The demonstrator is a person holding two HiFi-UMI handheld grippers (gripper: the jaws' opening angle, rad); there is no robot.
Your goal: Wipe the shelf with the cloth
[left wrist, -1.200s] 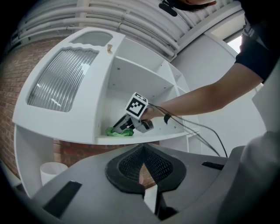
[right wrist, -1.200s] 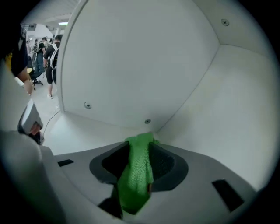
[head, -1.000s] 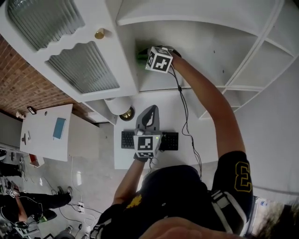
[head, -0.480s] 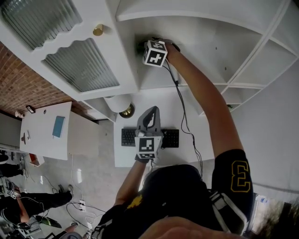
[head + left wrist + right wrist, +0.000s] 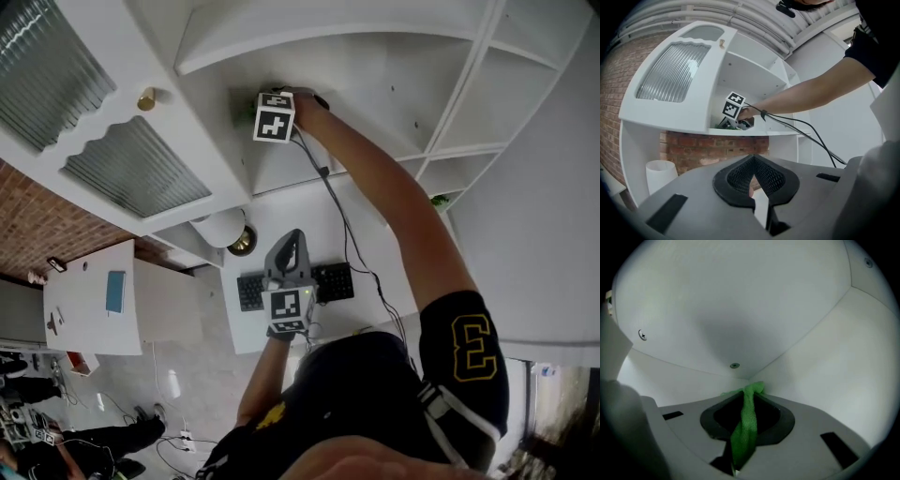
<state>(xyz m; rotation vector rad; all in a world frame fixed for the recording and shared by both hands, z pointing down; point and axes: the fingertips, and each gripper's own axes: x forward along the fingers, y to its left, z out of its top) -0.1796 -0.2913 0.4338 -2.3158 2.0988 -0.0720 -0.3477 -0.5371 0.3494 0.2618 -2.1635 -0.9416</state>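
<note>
My right gripper [image 5: 253, 117] reaches into the white shelf [image 5: 291, 164] compartment at its left end. It is shut on a green cloth [image 5: 745, 427]; its jaws have just been closing with the cloth between them. The cloth's tip [image 5: 752, 389] lies at the inner corner of the shelf [image 5: 829, 376]. In the head view a bit of the green cloth [image 5: 237, 111] shows beside the marker cube. My left gripper [image 5: 289, 238] hangs lower, above the desk, shut and holding nothing. Its own view shows its closed jaws [image 5: 753, 159], with the right gripper [image 5: 727, 123] on the shelf [image 5: 759, 133] above.
A ribbed-glass cabinet door [image 5: 131, 169] with a brass knob [image 5: 147, 98] stands open left of the compartment. Below are a black keyboard [image 5: 323, 281] on a white desk, a white cylinder [image 5: 217, 228] and a black cable [image 5: 352, 246] trailing from the right arm.
The right gripper has slid left along the shelf toward the inner corner, with the cloth in it. The left gripper has stayed over the keyboard, a little lower.
</note>
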